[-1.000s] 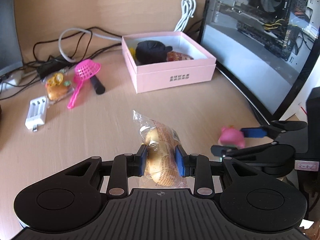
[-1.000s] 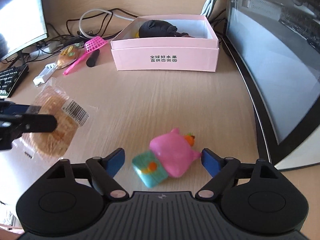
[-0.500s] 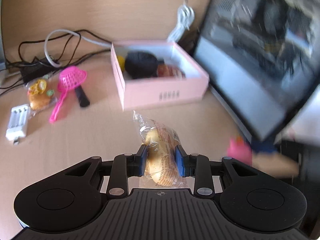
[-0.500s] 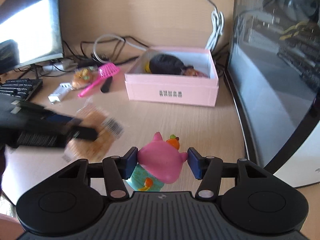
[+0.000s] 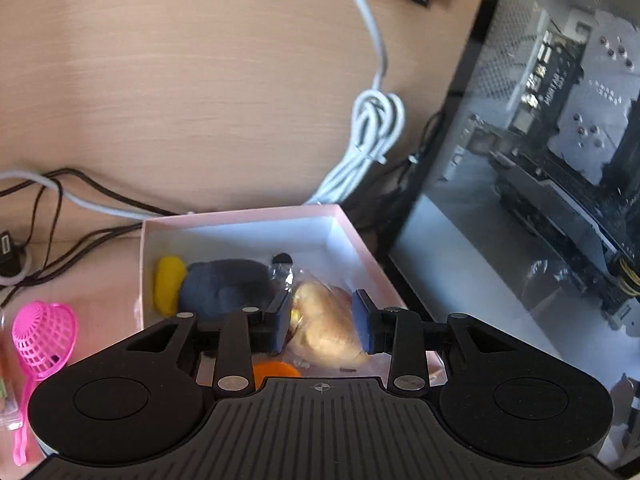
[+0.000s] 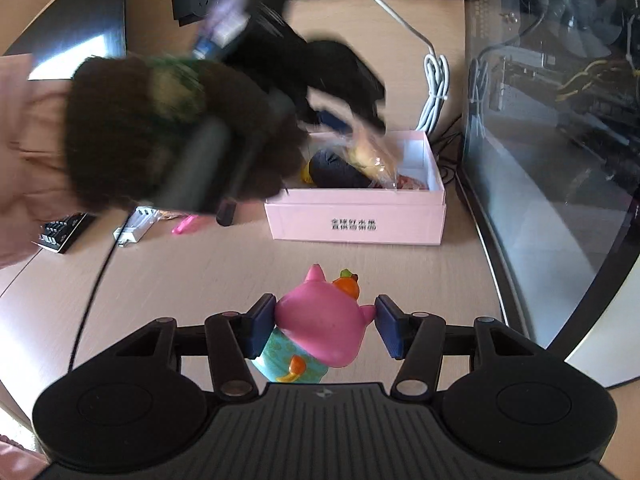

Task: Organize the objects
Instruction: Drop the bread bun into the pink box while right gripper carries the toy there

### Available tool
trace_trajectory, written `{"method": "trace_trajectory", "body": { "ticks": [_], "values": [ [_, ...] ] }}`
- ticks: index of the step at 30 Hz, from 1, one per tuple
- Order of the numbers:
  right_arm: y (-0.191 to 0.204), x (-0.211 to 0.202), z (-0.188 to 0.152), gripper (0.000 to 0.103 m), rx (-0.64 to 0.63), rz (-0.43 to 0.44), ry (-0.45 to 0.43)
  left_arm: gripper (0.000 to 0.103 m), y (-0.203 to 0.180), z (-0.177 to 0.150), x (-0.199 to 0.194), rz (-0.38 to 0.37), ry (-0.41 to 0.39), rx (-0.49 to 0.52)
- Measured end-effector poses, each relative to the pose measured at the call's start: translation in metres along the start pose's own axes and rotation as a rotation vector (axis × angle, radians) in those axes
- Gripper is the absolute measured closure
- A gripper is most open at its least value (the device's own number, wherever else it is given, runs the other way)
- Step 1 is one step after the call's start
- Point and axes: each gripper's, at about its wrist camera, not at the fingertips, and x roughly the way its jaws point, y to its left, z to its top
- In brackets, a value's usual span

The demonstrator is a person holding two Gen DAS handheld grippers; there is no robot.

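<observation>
My left gripper (image 5: 322, 320) hangs over the open pink box (image 5: 240, 216) with a wrapped bread roll (image 5: 328, 320) between its blue pads. Its jaws are opening while the pads still touch the roll. Inside the box lie a dark soft item (image 5: 224, 284), a yellow piece (image 5: 170, 284) and something orange (image 5: 276, 372) under the gripper. In the right wrist view my right gripper (image 6: 324, 326) is shut on a pink pig toy (image 6: 320, 320), held just above the desk in front of the box (image 6: 356, 220). A furry dark sleeve (image 6: 140, 132) blurs across that view.
A glass-sided computer case (image 5: 520, 200) stands right of the box. A coiled white cable (image 5: 376, 120) hangs behind it. Left of the box lie a pink strainer scoop (image 5: 44, 336), a white charger (image 6: 134, 228) and a keyboard (image 6: 60, 232).
The left gripper carried the bread roll from the open desk to above the pink box. The right gripper closed on the pig toy and raised it slightly.
</observation>
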Motion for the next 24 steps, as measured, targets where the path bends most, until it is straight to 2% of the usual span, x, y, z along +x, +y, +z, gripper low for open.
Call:
{"method": "trace_trajectory", "body": {
  "ticks": [4,6,9,13,16,18,19,21,24],
  "values": [
    [-0.008,0.007,0.003,0.049,0.006,0.001,0.005,0.066,0.032,-0.013,-0.041,-0.006,-0.065,-0.087],
    [-0.012,0.016,0.009,0.049,0.004,-0.006,0.015,0.066,0.050,-0.031,-0.069,-0.001,-0.082,-0.111],
    [-0.013,0.026,0.030,0.049,-0.025,-0.022,-0.024,0.066,0.079,-0.065,-0.108,0.035,-0.073,-0.165],
    [-0.012,0.050,0.083,0.049,-0.037,-0.092,-0.136,0.066,0.110,-0.115,-0.150,0.102,-0.050,-0.263],
    [-0.014,0.079,0.129,0.049,-0.012,-0.190,-0.267,0.066,0.123,-0.147,-0.171,0.154,-0.006,-0.293],
    [-0.017,0.099,0.152,0.039,0.008,-0.232,-0.363,0.066,0.134,-0.166,-0.183,0.207,0.031,-0.309],
    [-0.019,0.115,0.164,0.020,0.020,-0.248,-0.363,0.066,0.139,-0.173,-0.188,0.228,0.044,-0.325],
    [-0.022,0.137,0.175,0.017,0.065,-0.271,-0.294,0.066,0.151,-0.184,-0.201,0.250,0.057,-0.357],
    [-0.018,0.141,0.159,0.015,0.116,-0.177,-0.225,0.066,0.164,-0.189,-0.208,0.278,0.067,-0.369]
  ]
}}
